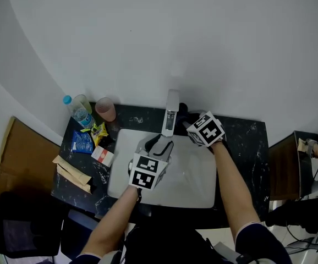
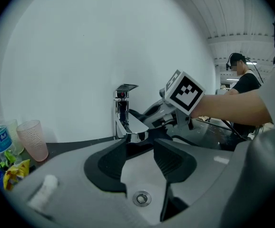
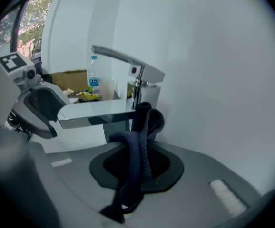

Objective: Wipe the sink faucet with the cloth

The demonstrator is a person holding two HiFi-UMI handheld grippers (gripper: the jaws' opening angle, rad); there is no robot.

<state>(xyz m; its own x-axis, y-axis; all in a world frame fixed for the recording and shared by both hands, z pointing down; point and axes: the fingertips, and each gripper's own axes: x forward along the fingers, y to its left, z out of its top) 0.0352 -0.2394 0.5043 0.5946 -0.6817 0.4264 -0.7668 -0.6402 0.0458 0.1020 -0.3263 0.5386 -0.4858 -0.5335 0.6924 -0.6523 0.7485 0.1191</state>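
Faucet [image 1: 170,114] spout points toward me over the sink [image 1: 203,202]. My right gripper's [image 1: 187,122] jaws pinch the dark cloth [image 3: 138,146]. My left gripper's [image 2: 140,148] jaws are open.

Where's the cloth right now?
In the right gripper view, the dark cloth is pinched by the right gripper, bunched beside the faucet at its base.

faucet [image 3: 94,113]: glossy chrome metal | cloth [image 3: 138,156]: soft matt fabric | cup [image 2: 34,139]: translucent dimpled plastic
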